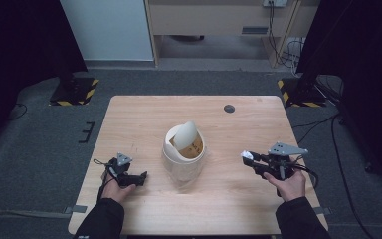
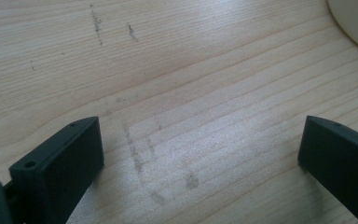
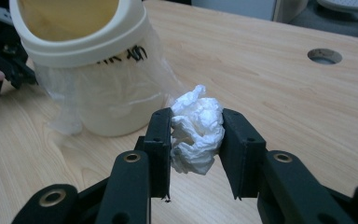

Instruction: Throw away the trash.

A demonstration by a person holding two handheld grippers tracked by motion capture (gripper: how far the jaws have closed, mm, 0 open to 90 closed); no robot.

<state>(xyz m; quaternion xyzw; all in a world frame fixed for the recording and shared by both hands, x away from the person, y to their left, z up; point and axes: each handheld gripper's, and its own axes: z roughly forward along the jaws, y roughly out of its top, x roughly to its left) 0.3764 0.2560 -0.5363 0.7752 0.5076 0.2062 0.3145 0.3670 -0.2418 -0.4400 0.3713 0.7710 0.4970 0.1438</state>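
A crumpled white paper wad (image 3: pixel 196 129) is pinched between the jaws of the right gripper (image 1: pixel 248 158), held just above the wooden table (image 1: pixel 144 114), right of the cream bin (image 1: pixel 183 158). The bin's swing lid (image 1: pixel 185 134) appears tilted open. The left gripper (image 1: pixel 140 178) is held near the bin's left, jaws spread wide, nothing between them.

This looks like a lab or recording room. A pale wooden worktop (image 1: pixel 144 114) with a cable hole (image 1: pixel 229 108) stands on grey carpet (image 1: pixel 35 144); beyond the fingers hang black curtains (image 1: pixel 20 35), hazard-striped stand bases (image 1: pixel 73 92) and loose cables (image 1: pixel 283 52).
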